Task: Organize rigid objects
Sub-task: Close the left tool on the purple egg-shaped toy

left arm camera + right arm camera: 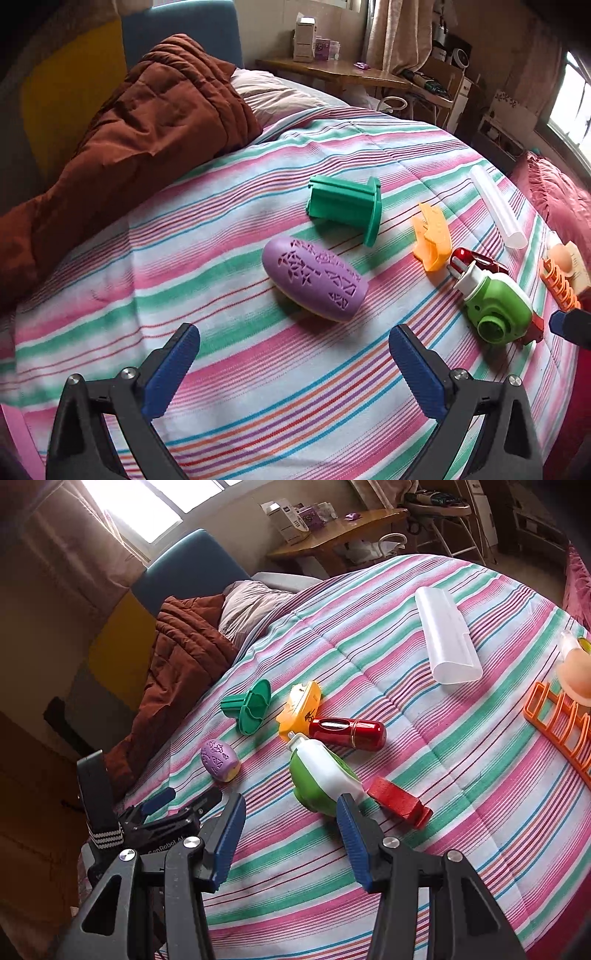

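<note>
Left wrist view: the left gripper [293, 349] hangs spread wide and empty above the striped bedspread [258, 424], aimed at the purple egg-shaped case [314, 282] lying mid-bed. Nothing looks gathered yet (an approach, I judge); next it must lower and straddle the case. The right gripper [291, 832], equally wide and empty, points at the green-and-white gadget [321, 779] just ahead.

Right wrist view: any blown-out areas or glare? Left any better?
Right wrist view: window at top left is blown out white, with a glare streak on the glossy red capsule. Left wrist view: window at right edge clips too; striped bedspread evenly lit.
</note>
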Tool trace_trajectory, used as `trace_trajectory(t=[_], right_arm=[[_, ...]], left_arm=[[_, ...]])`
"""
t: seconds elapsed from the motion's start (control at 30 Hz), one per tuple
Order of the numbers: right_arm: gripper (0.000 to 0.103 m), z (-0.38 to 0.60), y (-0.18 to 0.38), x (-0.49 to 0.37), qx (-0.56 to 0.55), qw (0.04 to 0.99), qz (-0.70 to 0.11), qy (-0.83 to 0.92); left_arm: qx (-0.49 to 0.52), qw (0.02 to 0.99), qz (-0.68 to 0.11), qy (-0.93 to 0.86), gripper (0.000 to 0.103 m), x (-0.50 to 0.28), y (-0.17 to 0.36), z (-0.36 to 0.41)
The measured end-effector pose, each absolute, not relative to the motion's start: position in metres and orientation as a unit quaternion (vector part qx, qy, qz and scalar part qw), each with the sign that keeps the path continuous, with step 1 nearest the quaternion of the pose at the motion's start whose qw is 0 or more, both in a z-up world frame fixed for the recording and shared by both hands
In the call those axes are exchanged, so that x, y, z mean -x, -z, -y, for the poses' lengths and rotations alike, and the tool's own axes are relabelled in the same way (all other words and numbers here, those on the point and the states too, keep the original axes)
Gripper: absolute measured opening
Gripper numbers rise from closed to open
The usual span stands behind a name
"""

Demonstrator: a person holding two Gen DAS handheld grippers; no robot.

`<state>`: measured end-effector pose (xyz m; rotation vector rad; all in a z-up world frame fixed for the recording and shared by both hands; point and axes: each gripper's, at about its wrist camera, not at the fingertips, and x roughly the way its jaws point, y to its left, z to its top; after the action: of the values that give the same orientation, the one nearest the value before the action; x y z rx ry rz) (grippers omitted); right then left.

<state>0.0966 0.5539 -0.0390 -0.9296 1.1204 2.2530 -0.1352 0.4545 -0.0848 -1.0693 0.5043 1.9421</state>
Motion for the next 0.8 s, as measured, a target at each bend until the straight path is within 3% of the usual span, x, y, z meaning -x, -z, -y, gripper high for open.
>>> trace_trajectory(t=[0.47, 0.8], right_arm=[[0.052, -0.554, 0.042, -0.094, 0.336, 0.203, -0.425, -0.815], [0.052, -0.555, 0.044, -0.093, 0.337, 0.199, -0.435, -0.811]], left_arm=[[0.398, 0.479, -0.316, -0.715, 0.103, 0.157, 0.091, -0.513], [0.401, 0.498, -0.339, -0.691, 0.1, 0.156, 0.109, -0.525]])
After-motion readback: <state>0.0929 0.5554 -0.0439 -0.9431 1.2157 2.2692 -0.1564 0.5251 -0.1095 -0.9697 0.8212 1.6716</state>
